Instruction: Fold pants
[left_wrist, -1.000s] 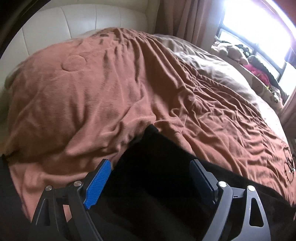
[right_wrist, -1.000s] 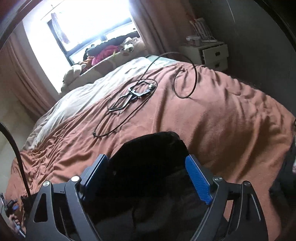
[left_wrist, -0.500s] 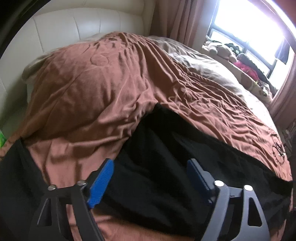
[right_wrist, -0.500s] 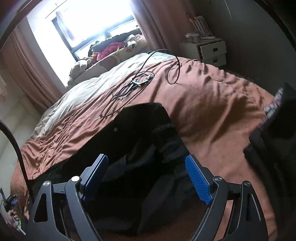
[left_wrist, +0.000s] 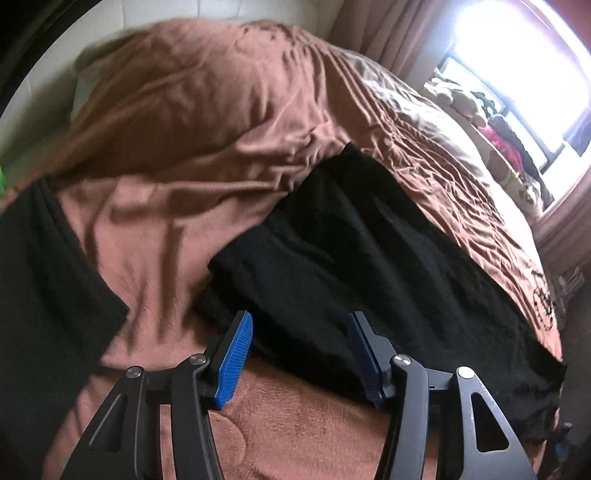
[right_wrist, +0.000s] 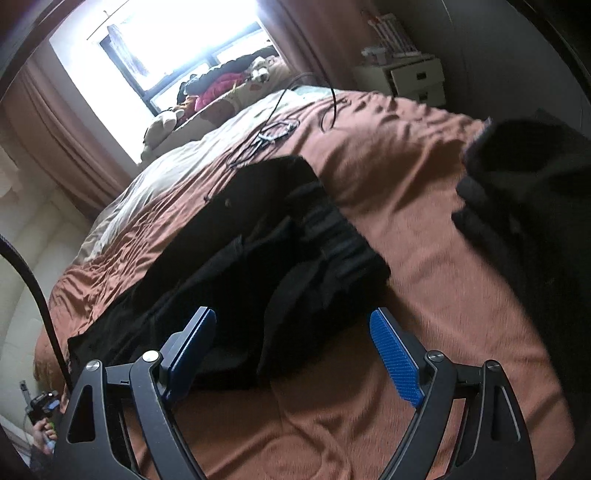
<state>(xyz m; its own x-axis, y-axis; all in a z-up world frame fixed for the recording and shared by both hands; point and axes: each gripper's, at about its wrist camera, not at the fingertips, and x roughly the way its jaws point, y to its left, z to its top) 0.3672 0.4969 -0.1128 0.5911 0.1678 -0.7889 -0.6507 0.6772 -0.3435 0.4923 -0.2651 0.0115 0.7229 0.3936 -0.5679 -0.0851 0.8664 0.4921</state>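
Observation:
Black pants (left_wrist: 351, 229) lie stretched across the brown blanket (left_wrist: 207, 122) on the bed. In the right wrist view the bunched, ribbed end of the pants (right_wrist: 258, 240) is nearest. My left gripper (left_wrist: 299, 325) hovers over the near edge of the pants. Its jaws are closing, and the blue pads (left_wrist: 236, 350) do not press on the cloth between them. My right gripper (right_wrist: 291, 317) stands wide open above the pants' near end, holding nothing.
Another dark garment (left_wrist: 37, 277) lies on the blanket at the left, and it also shows at the right (right_wrist: 535, 203) in the right wrist view. Black cables (right_wrist: 273, 133) lie beyond the pants. A white nightstand (right_wrist: 417, 77) stands far right. Toys and clothes (right_wrist: 221, 85) line the windowsill.
Both grippers have drawn back toward the near side of the bed, so more of the flat pants and bare blanket shows. The left jaws have narrowed; the right jaws kept their width.

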